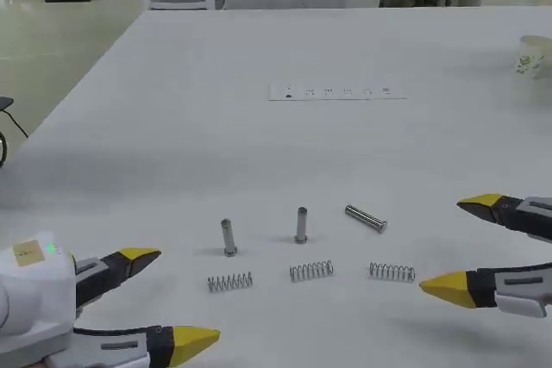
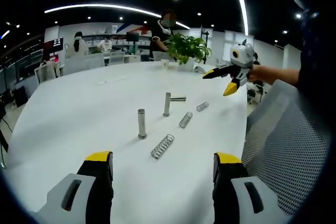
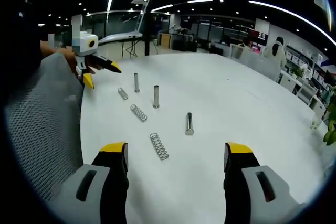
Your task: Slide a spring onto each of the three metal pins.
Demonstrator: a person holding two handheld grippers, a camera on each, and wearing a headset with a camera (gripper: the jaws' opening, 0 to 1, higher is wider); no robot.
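My left gripper (image 1: 179,294) and right gripper (image 1: 447,246) hover spread and empty, flanking the work so either can reach in. The three springs (image 1: 311,271) lie in a row on the table (image 1: 259,144), one before each of the pins (image 1: 301,224). Two stand upright; the fallen pin (image 1: 366,218) probably needs holding.

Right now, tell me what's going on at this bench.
A person holds a gripper in each hand over the table. The left gripper and right gripper are both open and hold nothing. The left pin and middle pin stand upright; the right pin lies on its side. The left spring, middle spring and right spring lie in a row before them. No spring is on a pin yet.
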